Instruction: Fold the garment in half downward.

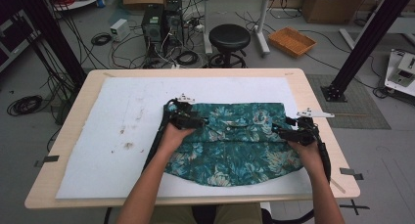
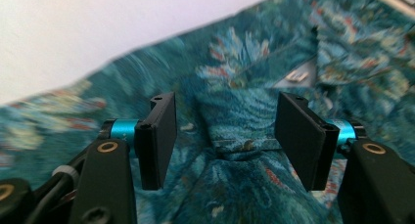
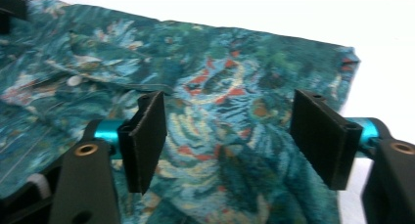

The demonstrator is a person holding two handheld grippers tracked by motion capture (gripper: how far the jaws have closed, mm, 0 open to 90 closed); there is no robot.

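Two grippers, both mine, hang over the patterned shirt (image 1: 232, 138) with jaws spread wide and nothing between the pads. Under my left gripper (image 2: 225, 136) a small raised fold (image 2: 240, 119) sits right between the tips; beyond it lie the collar and a label (image 2: 296, 77). Below my right gripper (image 3: 230, 136) the cloth is flat, its far edge meeting the white mat (image 1: 112, 136). I judge the fabric thin, limp and light, best pinched at a fold or hem edge.
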